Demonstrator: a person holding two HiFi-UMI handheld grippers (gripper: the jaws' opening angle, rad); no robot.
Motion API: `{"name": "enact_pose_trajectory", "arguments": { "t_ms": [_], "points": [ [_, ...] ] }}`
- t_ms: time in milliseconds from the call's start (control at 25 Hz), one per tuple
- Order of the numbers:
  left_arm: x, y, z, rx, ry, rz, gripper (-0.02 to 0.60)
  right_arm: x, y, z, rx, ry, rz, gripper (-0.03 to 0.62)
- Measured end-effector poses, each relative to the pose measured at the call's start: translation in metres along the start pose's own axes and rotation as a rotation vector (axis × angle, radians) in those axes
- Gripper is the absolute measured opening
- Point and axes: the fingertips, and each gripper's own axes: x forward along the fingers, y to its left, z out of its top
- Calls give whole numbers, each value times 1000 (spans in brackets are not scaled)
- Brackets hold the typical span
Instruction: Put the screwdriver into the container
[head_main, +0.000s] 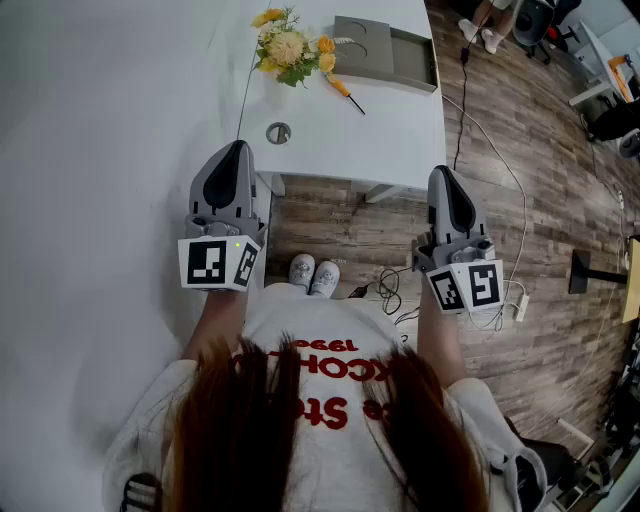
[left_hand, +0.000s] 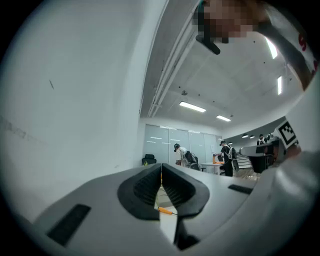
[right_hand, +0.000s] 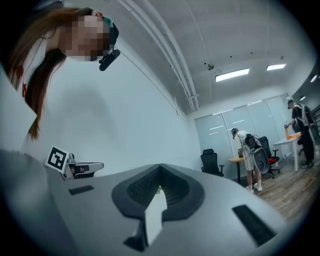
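Plastic, smooth and pale grey, forms the rounded shell of the left claw (head_main: 237, 146), which hangs in the air in front of the near edge of the white surface (head_main: 330, 140). A cube with black-and-white square markers sits at its back end. In the left gripper view its two dark, ribbed pads meet at the tips, so the claw is closed with nothing held.

On the surface, a bunch of yellow and orange flowers (head_main: 290, 45) with green leaves stands toward the far side. A round grey metal-rimmed hole (head_main: 278, 132) lies nearer the front edge. Just right of the flowers lies the screwdriver (head_main: 345, 92), thin, with a yellow-orange handle and a dark shaft, set at a slant. It rests flat on the surface just beside the near left corner of the container (head_main: 365, 55), outside it. The container is a flat, grey, rectangular box with a curved cut-out on its left part and an open recess on its right.

Further right, the right claw (head_main: 441, 170) has the same grey shell and marker cube, and hangs over the wood-plank floor (head_main: 540, 230). Its ribbed pads are also pressed together, empty. A thin dark cable (head_main: 458, 120) trails down past the surface's right edge.
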Motion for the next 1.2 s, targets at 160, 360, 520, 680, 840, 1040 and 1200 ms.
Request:
{"name": "enact_pose_trajectory", "arguments": {
  "t_ms": [160,360,520,680,840,1040,1200],
  "points": [
    [-6,-3,0,10,2,12,11,-8,1,2,0,-8,6,5],
    [-12,-7,1,20,-3,33,11,-15,-6,2,18,-19,8,5],
    [-18,-9,0,26,-6,52,11,-19,-5,0,24,-26,33,5],
    [-19,-3,-2,33,3,76,11,-15,-7,-8,52,-10,48,5],
    [-6,7,-6,32,1,86,12,0,-11,-13,63,-3,55,5],
    [29,23,-4,19,-19,75,11,35,-15,-6,52,-9,63,5],
    [71,42,5,11,-55,57,11,76,-21,7,36,-22,66,5]
  ]
}}
